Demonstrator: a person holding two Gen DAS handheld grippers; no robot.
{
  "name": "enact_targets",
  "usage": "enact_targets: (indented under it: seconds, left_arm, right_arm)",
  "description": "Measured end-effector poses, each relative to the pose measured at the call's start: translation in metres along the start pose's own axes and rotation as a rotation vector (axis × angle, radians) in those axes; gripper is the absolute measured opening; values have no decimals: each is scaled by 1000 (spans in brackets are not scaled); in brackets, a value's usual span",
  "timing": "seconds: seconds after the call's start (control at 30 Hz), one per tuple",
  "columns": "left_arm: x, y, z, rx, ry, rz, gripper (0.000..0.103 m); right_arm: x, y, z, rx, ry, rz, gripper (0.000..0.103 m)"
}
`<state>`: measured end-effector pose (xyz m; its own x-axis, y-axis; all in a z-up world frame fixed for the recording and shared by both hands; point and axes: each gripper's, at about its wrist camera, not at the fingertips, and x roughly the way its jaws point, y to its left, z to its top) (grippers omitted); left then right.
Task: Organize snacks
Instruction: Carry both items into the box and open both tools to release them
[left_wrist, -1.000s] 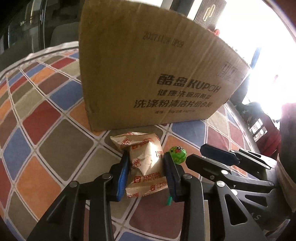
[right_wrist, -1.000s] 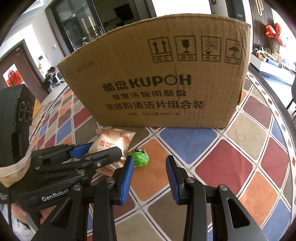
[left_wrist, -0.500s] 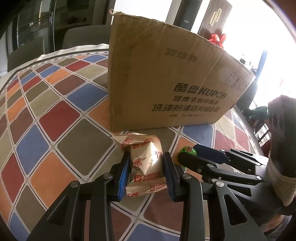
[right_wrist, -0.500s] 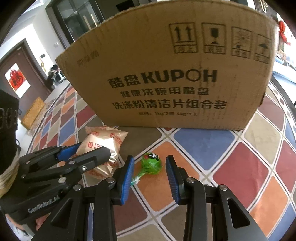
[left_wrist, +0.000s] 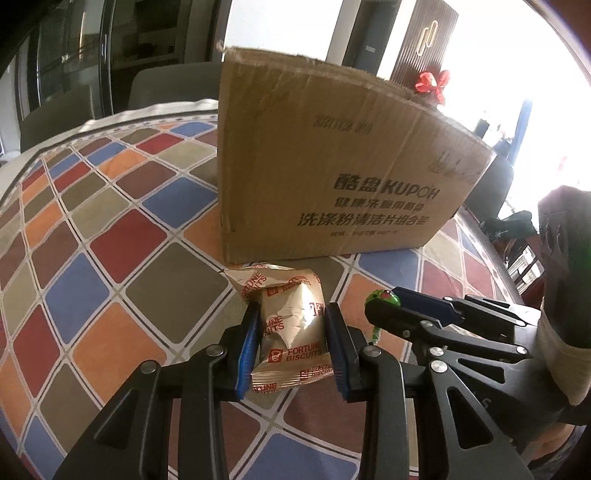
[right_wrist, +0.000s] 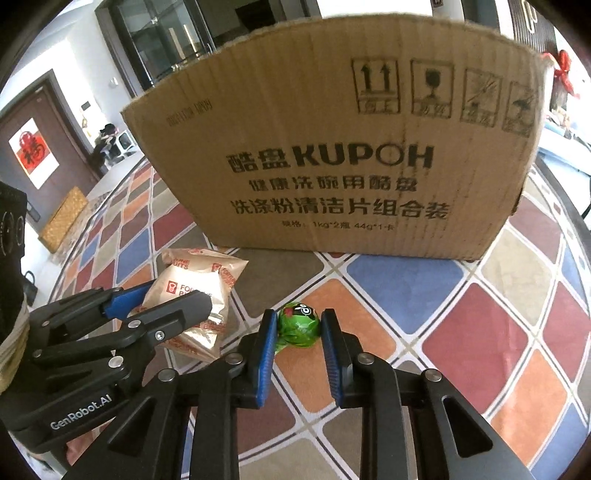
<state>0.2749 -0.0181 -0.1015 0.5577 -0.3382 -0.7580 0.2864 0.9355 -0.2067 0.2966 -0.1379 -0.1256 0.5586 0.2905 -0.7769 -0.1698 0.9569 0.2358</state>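
My left gripper (left_wrist: 291, 314) is shut on a gold Fortune Biscuits packet (left_wrist: 291, 325) and holds it above the tablecloth; the packet also shows in the right wrist view (right_wrist: 192, 291). My right gripper (right_wrist: 298, 319) is shut on a green wrapped lollipop (right_wrist: 298, 325), whose head peeks past the right gripper in the left wrist view (left_wrist: 382, 295). A tall KUPOH cardboard box (left_wrist: 332, 177) stands just behind both; it fills the right wrist view (right_wrist: 332, 166). Its inside is hidden.
The table carries a cloth of coloured diamonds (left_wrist: 110, 258). Grey chairs (left_wrist: 166, 85) stand behind the table at the left. A red bow (left_wrist: 430, 83) shows behind the box. A doorway with a red sign (right_wrist: 35, 155) is far left.
My right gripper has closed on the green lollipop and raised it. Both grippers have risen, so the box's top edge is lower in view. The left gripper keeps the biscuit packet.
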Motion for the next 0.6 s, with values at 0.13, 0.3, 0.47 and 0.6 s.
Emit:
enact_targets:
  seconds: [0.13, 0.3, 0.47, 0.6]
  left_arm:
    - [-12, -6, 2, 9, -29, 4, 35]
    - [-28, -13, 6, 12, -67, -3, 34]
    - [-44, -20, 10, 17, -108, -6, 34]
    - [-60, -26, 15, 28, -149, -7, 34]
  right_arm:
    - [-13, 3, -1, 1, -27, -5, 26]
    - [-33, 5, 0, -6, -72, -15, 26]
    - [-56, 5, 3, -16, -122, -21, 26]
    - [-71, 5, 9, -14, -156, -16, 26]
